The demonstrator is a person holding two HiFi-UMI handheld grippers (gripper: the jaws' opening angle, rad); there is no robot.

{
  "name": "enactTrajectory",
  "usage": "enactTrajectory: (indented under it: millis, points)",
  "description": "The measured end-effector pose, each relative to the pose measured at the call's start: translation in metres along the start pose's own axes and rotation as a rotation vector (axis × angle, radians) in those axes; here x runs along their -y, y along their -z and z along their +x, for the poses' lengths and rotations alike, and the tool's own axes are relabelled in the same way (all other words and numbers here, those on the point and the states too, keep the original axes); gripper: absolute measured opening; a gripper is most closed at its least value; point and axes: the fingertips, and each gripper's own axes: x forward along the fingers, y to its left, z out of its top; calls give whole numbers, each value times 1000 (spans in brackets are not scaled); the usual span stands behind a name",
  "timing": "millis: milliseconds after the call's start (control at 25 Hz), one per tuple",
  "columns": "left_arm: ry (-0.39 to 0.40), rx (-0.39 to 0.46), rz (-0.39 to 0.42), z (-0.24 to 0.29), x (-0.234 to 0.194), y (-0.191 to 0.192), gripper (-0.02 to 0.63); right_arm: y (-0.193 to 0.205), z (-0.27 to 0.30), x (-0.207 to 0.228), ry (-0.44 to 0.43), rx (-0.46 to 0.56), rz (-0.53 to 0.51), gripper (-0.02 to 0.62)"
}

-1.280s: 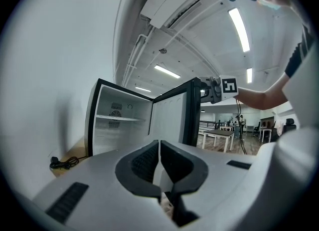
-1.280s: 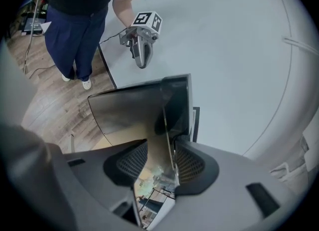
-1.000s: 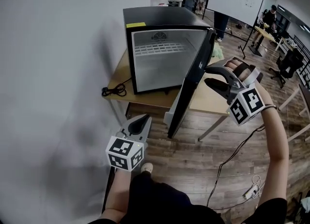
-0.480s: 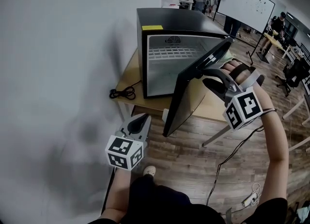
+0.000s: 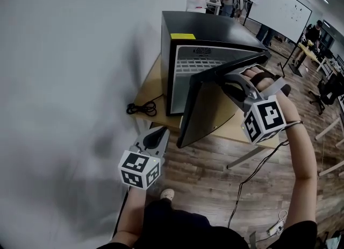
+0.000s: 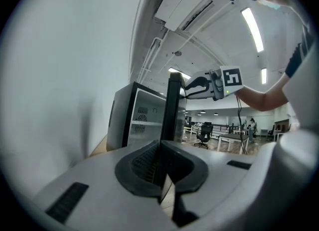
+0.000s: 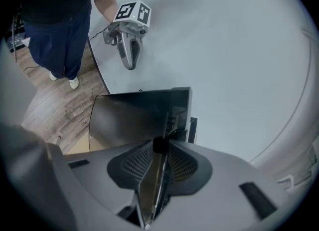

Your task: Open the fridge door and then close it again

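Note:
A black mini fridge (image 5: 215, 27) stands on a wooden table (image 5: 156, 89), its white inside partly showing. Its door (image 5: 207, 105) hangs about half open. My right gripper (image 5: 227, 82) reaches over the door's upper free edge. In the right gripper view the door (image 7: 129, 117) has its edge between the pads, and the jaws of the right gripper (image 7: 159, 147) have just been closing onto it. My left gripper (image 5: 156, 134) hangs low at the left by the wall, shut and empty. From the left gripper view the door (image 6: 174, 110) shows edge-on.
A grey wall runs along the left. A black power cord (image 5: 141, 107) lies coiled on the table's left end. A cable (image 5: 258, 172) trails over the wood floor at the right. A whiteboard (image 5: 282, 8), desks and people stand far behind.
The door has swung from wide open toward the fridge, with my right gripper moving left along with it. The left gripper keeps its place low by the wall.

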Motion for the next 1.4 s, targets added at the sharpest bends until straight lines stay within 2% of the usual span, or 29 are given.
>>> enactTrajectory:
  millis: [240,520,1040,1160,1400]
  points:
    - [4,0,-10,13,-28,-8,12,-4,32,24,-5,-5,46,79]
    - [17,6,-13,22,-18,-2,12,-4,39,24,11,-5,113,78]
    - [40,4,-13,58,-52,-7,12,13,103,54,20,-50,186,74]
    - [44,3,-12,64,-58,-8,12,13,107,56,4,-43,221,74]
    - [74,6,1,72,-55,-12,12,13,107,56,25,-56,219,74]
